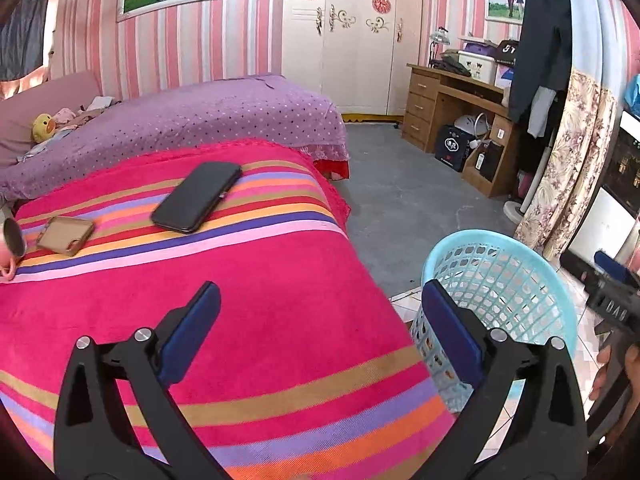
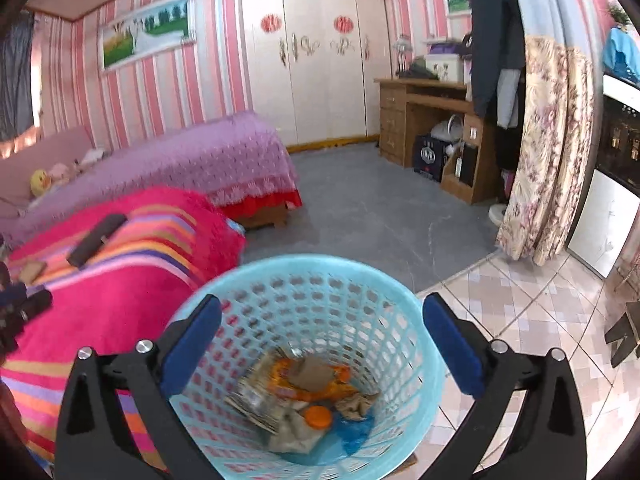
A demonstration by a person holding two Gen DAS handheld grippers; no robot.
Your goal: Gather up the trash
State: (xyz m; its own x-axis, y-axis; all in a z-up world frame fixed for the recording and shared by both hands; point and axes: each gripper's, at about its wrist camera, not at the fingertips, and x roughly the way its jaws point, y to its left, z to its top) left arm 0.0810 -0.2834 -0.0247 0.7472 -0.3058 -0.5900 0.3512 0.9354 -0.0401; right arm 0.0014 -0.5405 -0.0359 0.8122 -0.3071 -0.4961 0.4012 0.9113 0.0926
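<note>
A light blue plastic mesh basket stands on the floor beside a table covered with a pink striped cloth. Trash lies at its bottom: crumpled wrappers, an orange lid, paper scraps. My right gripper is open and empty, held right over the basket's mouth. My left gripper is open and empty above the cloth's near right part. The basket shows at the right in the left wrist view, with the right gripper beyond it.
On the cloth lie a black phone, a tan phone case and a pink mug at the left edge. A purple-covered bed is behind. A wooden desk and floral curtain stand at right.
</note>
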